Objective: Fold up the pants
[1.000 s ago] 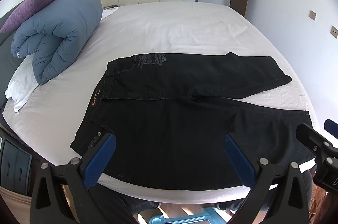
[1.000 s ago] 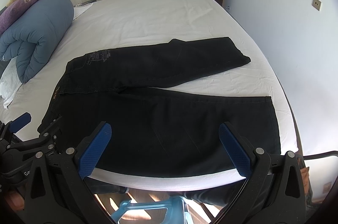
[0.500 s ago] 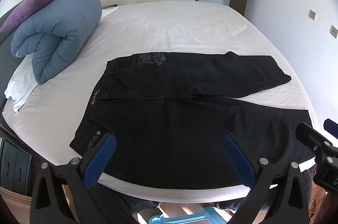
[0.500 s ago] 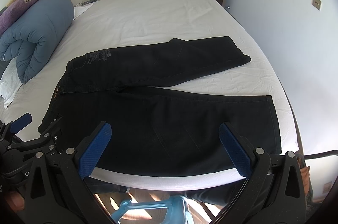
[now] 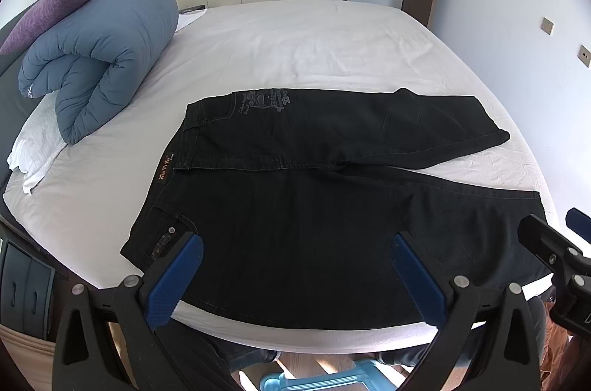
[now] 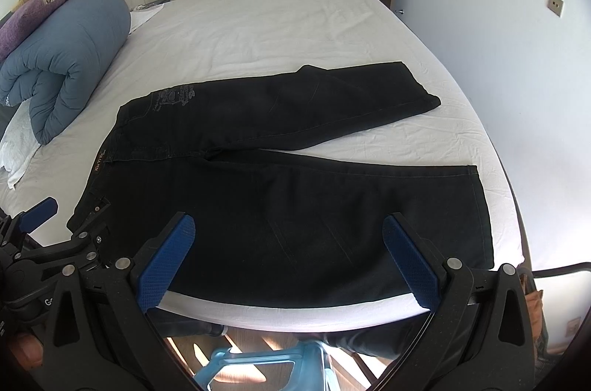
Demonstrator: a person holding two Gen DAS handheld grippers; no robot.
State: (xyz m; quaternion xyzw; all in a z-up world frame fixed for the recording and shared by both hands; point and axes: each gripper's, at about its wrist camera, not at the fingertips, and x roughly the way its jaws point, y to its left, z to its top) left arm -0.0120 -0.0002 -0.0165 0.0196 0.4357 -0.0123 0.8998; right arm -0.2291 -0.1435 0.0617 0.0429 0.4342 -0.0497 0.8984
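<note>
The near hem of the pants (image 5: 295, 243) is partly covered by the blue pads (image 5: 173, 280) of the left gripper, and the small lettering on the waistband patch (image 5: 166, 167) is too small to read. The right gripper (image 5: 561, 265) is cut off by the left view's right edge, so its jaws cannot be judged there. The grey print (image 6: 173, 99) near the pocket is too blurred to make out.

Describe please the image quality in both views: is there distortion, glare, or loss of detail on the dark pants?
Left wrist view: strong fisheye bending with dark corners; the black pants read nearly flat black, only the printed logo and seams show. Right wrist view: same curvature; the white bed sheet is bright, close to washed out, and sunlight stripes fall on the floor below the open right tool. Both views look sharp.
</note>
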